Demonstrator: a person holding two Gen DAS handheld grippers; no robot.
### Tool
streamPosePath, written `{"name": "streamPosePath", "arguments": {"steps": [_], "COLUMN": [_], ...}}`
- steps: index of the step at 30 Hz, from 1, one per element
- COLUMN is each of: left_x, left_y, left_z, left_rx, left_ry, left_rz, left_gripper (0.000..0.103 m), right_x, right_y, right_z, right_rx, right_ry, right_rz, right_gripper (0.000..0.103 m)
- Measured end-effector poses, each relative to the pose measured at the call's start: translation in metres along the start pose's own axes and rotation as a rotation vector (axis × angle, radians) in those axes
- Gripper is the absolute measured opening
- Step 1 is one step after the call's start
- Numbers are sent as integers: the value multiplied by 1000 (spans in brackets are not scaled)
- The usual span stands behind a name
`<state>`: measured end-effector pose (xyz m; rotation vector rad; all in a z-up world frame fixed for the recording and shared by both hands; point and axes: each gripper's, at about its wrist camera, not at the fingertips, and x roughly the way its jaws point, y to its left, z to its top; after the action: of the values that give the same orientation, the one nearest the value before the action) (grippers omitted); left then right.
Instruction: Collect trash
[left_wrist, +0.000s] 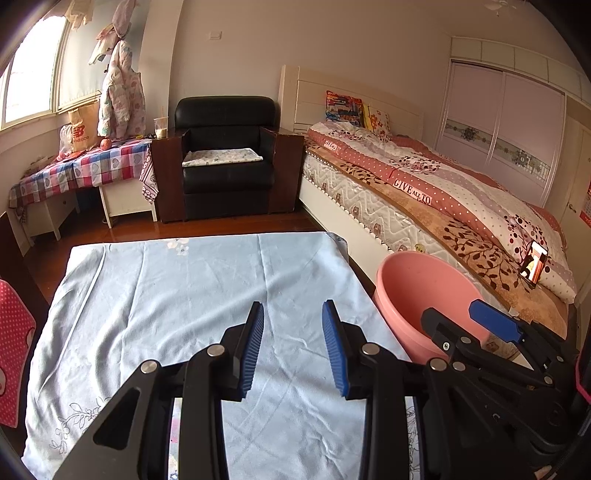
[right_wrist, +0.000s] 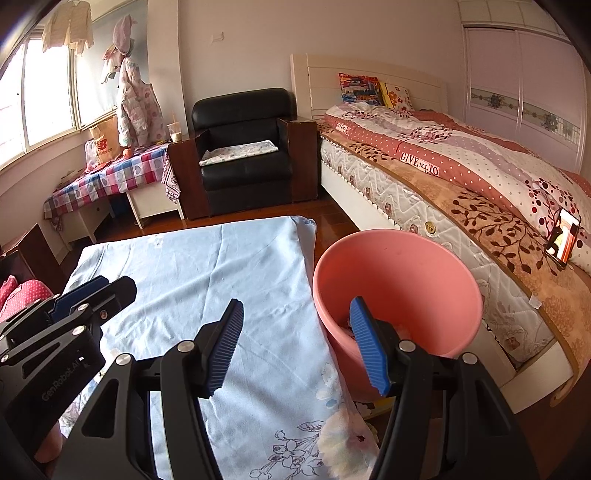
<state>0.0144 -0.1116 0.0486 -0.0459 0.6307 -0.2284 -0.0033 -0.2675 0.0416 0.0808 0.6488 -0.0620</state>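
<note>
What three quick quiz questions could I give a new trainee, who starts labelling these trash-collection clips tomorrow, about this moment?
1. True or false: the left gripper is clamped on a piece of trash.
2. Where does the pink bucket stand? A) on the black armchair B) between the cloth-covered table and the bed C) on the bed
3. Fill in: the cloth on the table is light ____ with a flower print.

Key:
1. False. Its jaws stand apart with nothing between them, and so do those of the right gripper.
2. B, beside the table's edge and next to the bed.
3. Blue.
</note>
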Motion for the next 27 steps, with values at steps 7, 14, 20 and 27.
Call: {"name": "streamPosePath", "arguments": {"steps": [7, 14, 20, 27], "left_x": [1, 1, 2, 3], "left_y": [2, 2, 2, 2], "left_z": [-2, -2, -3, -7], "left_rx": [0, 0, -2, -1], "left_ry": [0, 2, 5, 7], "left_rz": [1, 1, 1, 0], "left_gripper": [32, 32, 32, 32], "right_x": [0, 0, 3, 6], "right_y": [1, 1, 1, 0], "right_z": [0, 0, -1, -2], "right_rx": [-4, -4, -4, -5], "right_ry": [0, 1, 6, 10], "right_rz": [-1, -2, -8, -9], "right_gripper": [61, 61, 61, 61]}}
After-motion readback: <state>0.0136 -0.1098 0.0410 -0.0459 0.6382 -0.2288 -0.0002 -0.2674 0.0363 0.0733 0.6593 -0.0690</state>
